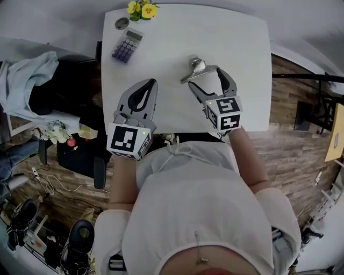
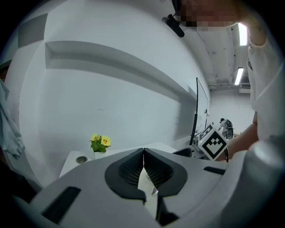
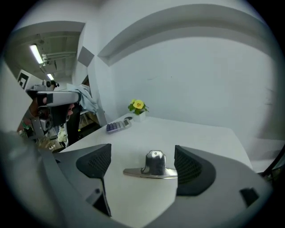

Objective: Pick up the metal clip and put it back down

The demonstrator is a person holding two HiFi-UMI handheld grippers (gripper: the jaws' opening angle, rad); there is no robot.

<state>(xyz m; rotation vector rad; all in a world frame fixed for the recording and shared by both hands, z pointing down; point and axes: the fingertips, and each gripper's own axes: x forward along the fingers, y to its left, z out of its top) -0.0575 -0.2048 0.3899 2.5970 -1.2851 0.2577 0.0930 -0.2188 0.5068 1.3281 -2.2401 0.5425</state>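
The metal clip lies on the white table, a shiny bar with a raised rounded tab. My right gripper is open around it. In the right gripper view the clip lies crosswise between the two pads, its right end at or touching the right pad, and a gap separates it from the left pad. My left gripper hovers to the clip's left, over the table's near left part. It is shut, with nothing between its pads.
A purple-keyed calculator, a small round dish and a pot of yellow flowers stand at the table's far left corner. Left of the table, a dark chair holds pale cloth. The table's near edge runs just behind both grippers.
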